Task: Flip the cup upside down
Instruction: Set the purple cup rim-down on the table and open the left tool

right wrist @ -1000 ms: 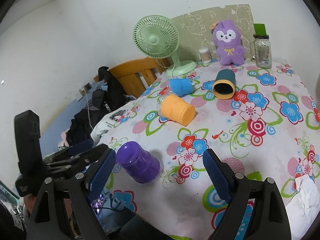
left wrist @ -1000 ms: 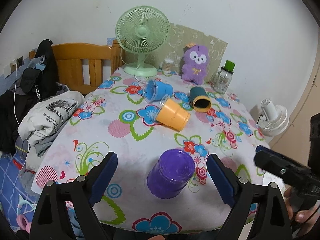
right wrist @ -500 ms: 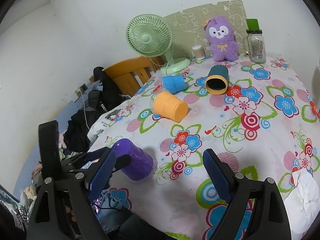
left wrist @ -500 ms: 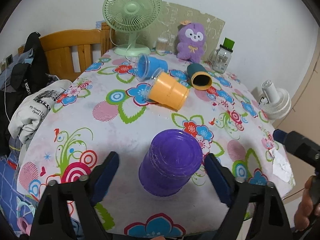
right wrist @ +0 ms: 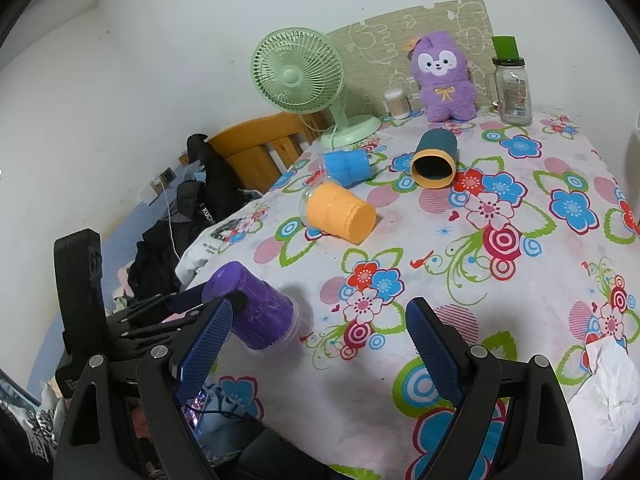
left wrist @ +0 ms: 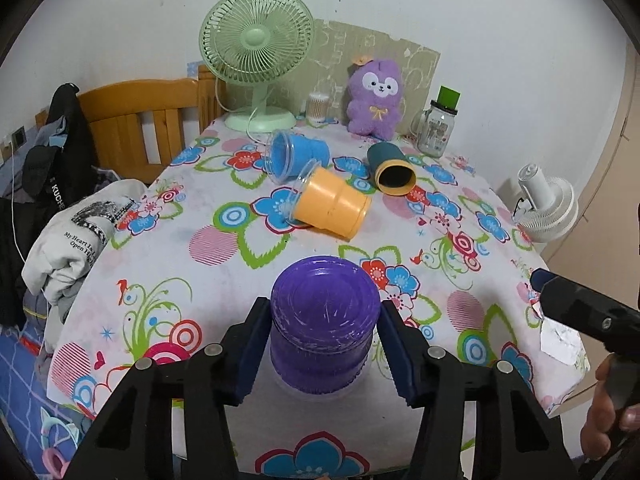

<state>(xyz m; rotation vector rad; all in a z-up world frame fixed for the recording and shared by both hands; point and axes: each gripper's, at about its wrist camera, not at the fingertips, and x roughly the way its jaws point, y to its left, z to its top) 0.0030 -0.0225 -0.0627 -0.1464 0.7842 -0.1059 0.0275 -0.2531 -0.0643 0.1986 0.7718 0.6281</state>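
Note:
A purple cup (left wrist: 325,322) is held tilted at the near edge of the floral table, its base up toward the camera and its rim down at the cloth. My left gripper (left wrist: 325,344) is shut on it, one blue pad on each side. In the right wrist view the purple cup (right wrist: 256,306) tilts at the table's left corner, with the left gripper behind it. My right gripper (right wrist: 318,340) is open and empty above the near table edge.
An orange cup (left wrist: 332,208), a blue cup (left wrist: 294,154) and a dark teal cup (left wrist: 390,168) lie on their sides mid-table. A green fan (left wrist: 256,48), a purple plush toy (left wrist: 374,98) and a glass jar (left wrist: 438,126) stand at the back. Crumpled paper (right wrist: 604,384) lies near right.
My left gripper moved forward around the purple cup and closed on it. The cup's base now points more toward the camera. The right gripper stayed open.

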